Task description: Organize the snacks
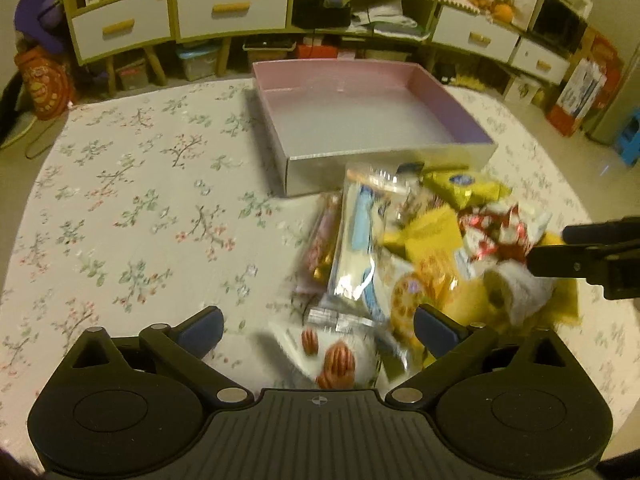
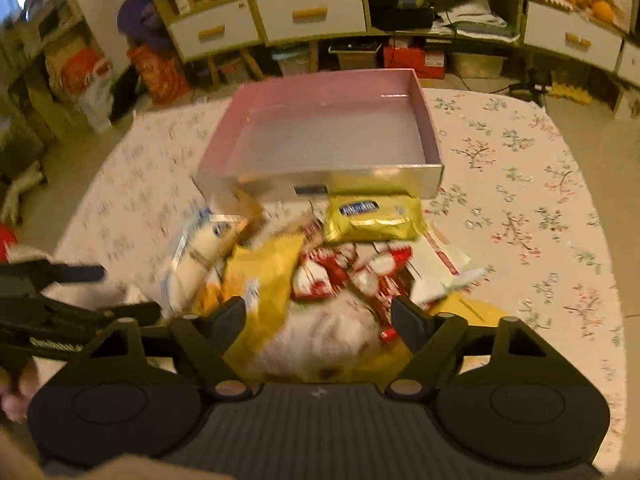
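Both grippers hover over the snack pile [image 1: 420,256] heaped on the desk [image 1: 132,208]. Left gripper [image 1: 318,326]: fingers spread wide, empty, above a pecan packet [image 1: 340,356]. Right gripper [image 2: 318,322]: fingers apart, straddling a white wrapped roll [image 2: 320,340], apparently not yet clamped. Just beyond, touching the pile, the pink box [image 1: 276,116] lies empty, presumably to receive the snacks. Open cloth left of it leaves room for moving.

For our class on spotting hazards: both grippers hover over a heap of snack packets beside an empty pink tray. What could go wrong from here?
1. The right gripper straddles a white packet with red-and-white wrappers overlapping it; closing may pinch several at once.
2. The left gripper works close by, so the two could collide.
3. The heap presses against the pink tray; dragging a packet out may shove the tray or scatter its neighbours.
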Demonstrator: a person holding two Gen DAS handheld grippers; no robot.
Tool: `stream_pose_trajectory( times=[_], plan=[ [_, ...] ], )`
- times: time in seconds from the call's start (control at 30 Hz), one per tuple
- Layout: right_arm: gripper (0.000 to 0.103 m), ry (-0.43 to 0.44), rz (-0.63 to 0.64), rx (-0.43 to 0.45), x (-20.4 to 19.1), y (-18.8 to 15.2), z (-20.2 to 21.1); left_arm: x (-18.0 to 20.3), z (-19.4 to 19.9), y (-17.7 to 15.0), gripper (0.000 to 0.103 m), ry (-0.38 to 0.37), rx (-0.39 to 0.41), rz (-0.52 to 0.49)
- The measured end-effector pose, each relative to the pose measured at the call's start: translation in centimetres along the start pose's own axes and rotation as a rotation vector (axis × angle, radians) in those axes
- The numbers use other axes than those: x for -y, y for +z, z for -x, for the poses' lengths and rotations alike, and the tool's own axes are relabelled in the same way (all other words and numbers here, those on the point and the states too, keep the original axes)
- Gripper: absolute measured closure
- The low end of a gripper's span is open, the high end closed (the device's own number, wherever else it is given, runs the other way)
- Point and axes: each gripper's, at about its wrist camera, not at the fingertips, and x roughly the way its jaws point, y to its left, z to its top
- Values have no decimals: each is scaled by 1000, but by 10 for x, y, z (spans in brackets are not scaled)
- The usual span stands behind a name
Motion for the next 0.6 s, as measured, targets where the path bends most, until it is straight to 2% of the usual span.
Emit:
stream_pose_trajectory(
  times=[0.2,0.3,0.37,0.43,0.47,0.57,0.6],
  plan=[
    [41,74,-35,-8,-5,12,-14,-1,-6,16,13,-24,35,0],
    [45,103,-35,-34,-12,12,-24,-2,-15,21,26,-39,25,14],
    [47,104,-30,-52,-16,12,-29,-1,-23,21,39,-52,10,23],
    [47,94,-25,-65,-19,11,-34,1,-29,21,44,-53,-2,23],
    [48,91,-25,-69,-18,11,-35,1,-32,21,50,-49,-2,27],
    [48,82,-32,-84,-18,8,-39,-4,-38,19,65,-74,-7,94],
    [48,80,-32,-87,-18,6,-41,-6,-39,19,67,-86,-8,120]
  ],
)
